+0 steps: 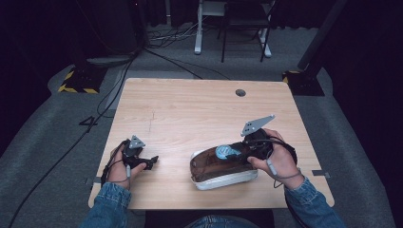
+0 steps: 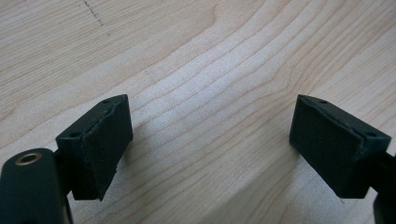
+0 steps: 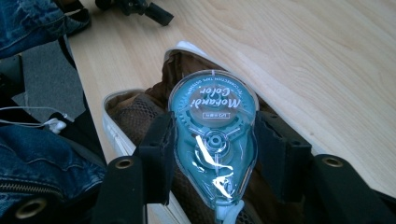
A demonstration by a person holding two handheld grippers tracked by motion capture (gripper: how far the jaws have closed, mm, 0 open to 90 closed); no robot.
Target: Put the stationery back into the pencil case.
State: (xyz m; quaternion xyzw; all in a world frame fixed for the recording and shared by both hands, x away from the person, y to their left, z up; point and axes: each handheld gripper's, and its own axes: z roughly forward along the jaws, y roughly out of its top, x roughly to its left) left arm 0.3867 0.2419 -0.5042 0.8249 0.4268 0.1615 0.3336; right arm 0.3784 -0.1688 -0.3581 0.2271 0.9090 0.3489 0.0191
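From the high view the right hand-held gripper sits over a brown pouch with a white rim, near the front edge of the bench. You can only just make out a blue blob there. The right gripper view sorts that out: it's a teal tape dispenser, clear shell, white lettering on top, pinched across its sides by both jaws, right above the pouch's open mouth with mesh lining showing underneath.

The left hand-held gripper is well apart, down by the front left corner of the bench. The left gripper view has its 2 jaws spread wide with nothing but bare wood grain between them, low over the surface.

Room-wise, the whole back half of the bench is free apart from a small round hole near the far edge.
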